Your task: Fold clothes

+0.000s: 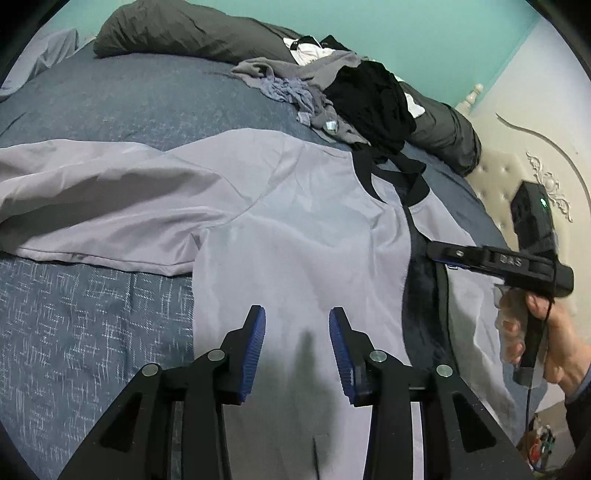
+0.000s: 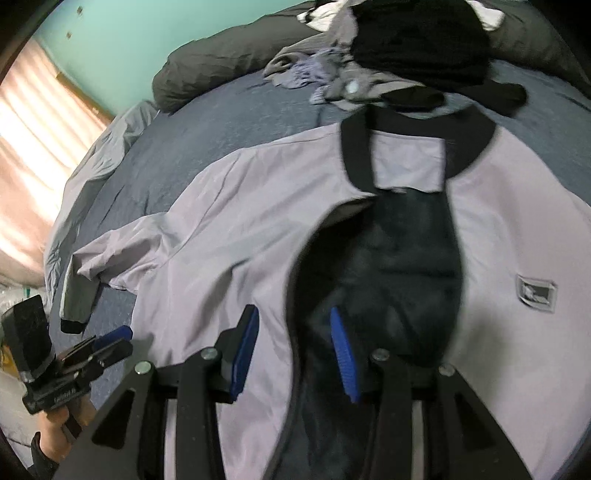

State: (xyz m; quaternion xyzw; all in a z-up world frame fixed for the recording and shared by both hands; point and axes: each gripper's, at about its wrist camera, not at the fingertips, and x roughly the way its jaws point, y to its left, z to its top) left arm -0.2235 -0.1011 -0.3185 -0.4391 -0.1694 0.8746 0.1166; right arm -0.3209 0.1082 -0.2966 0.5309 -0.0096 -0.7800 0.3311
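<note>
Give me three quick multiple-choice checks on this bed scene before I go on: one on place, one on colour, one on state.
1. Where is the clothes pile?
A. beyond the jacket's collar
B. on the floor
C. on the left sleeve

2. The jacket collar is:
A. white
B. black
C. red

3. The jacket front is:
A. zipped shut
B. folded in half
C. open, showing dark lining

Answers: 1 A, the pile sits past the collar by the grey pillows. 2 B, a black band rings the neck. 3 C, the panels gape apart.
</note>
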